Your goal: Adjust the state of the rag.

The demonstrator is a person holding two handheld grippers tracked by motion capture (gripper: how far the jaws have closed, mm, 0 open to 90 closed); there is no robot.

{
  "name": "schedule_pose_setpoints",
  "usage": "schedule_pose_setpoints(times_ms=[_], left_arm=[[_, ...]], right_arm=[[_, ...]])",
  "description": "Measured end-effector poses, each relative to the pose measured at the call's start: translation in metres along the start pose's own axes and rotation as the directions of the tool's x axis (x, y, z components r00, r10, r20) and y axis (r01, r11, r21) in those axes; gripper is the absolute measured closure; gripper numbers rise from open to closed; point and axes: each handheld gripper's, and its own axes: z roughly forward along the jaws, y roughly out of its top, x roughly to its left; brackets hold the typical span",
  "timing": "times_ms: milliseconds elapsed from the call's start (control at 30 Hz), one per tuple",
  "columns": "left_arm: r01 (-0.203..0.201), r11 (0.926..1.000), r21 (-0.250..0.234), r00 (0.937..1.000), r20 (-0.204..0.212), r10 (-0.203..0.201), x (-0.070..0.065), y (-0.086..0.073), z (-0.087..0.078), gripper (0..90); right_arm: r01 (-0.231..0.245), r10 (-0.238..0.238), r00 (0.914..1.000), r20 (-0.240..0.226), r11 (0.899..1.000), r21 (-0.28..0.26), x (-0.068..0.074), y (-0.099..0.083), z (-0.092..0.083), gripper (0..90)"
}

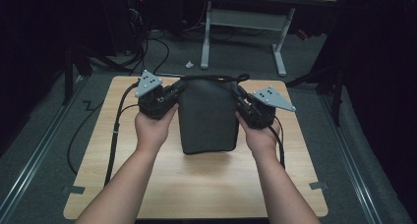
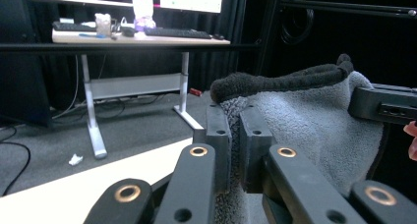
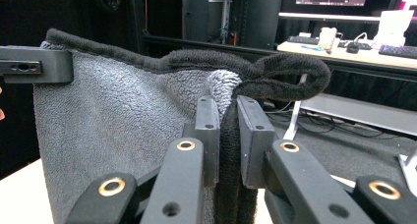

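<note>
Dark grey towel (image 1: 207, 117) between left gripper (image 1: 173, 94) and right gripper (image 1: 242, 100) above table (image 1: 196, 184)

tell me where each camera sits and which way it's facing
High view: above the person's side, looking forward and down on the wooden table; both forearms, left gripper and right gripper hold up a grey towel.
Left gripper view: rides the left gripper, looking along its jaws shut on the towel edge, toward a desk.
Right gripper view: rides the right gripper, jaws pinching the towel's dark hem.
Shared: both gripper views show the towel and the opposite gripper.
</note>
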Motion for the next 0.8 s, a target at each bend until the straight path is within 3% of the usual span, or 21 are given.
schedule_pose_setpoints(times_ms=[133, 400, 500, 567, 667, 800], left_arm=[[-0.025, 0.9997, 0.003, 0.9997, -0.009, 0.025, 0.005, 0.009, 0.007, 85.1], [-0.079, 0.9968, 0.012, 0.9962, -0.036, 0.079, 0.017, 0.025, 0.024, 85.1], [-0.094, 0.9953, 0.026, 0.9943, -0.048, 0.095, 0.02, 0.026, 0.032, 85.0], [-0.106, 0.9937, 0.034, 0.9924, -0.058, 0.108, 0.022, 0.025, 0.037, 85.0], [-0.089, 0.9953, 0.036, 0.994, -0.059, 0.092, 0.026, 0.024, 0.044, 85.0], [-0.117, 0.9918, 0.052, 0.9904, -0.067, 0.121, 0.03, 0.022, 0.053, 85.0]], right_arm=[[-0.01, 0.01, 0.9999, -0.01, 1.0, -0.011, -0.004, 0.007, 0.005, 81.5], [0.043, -0.043, 0.9991, -0.005, 0.999, -0.006, -0.012, 0.018, 0.022, 81.5], [0.087, -0.087, 0.9961, 0.018, 0.996, 0.0, -0.013, 0.019, 0.029, 81.6], [0.068, -0.068, 0.9976, 0.015, 0.998, 0.003, -0.017, 0.019, 0.035, 81.5], [0.05, -0.05, 0.9987, 0.006, 0.999, 0.002, -0.024, 0.018, 0.043, 81.6], [0.073, -0.073, 0.9973, 0.006, 0.997, 0.01, -0.029, 0.016, 0.05, 81.5]])
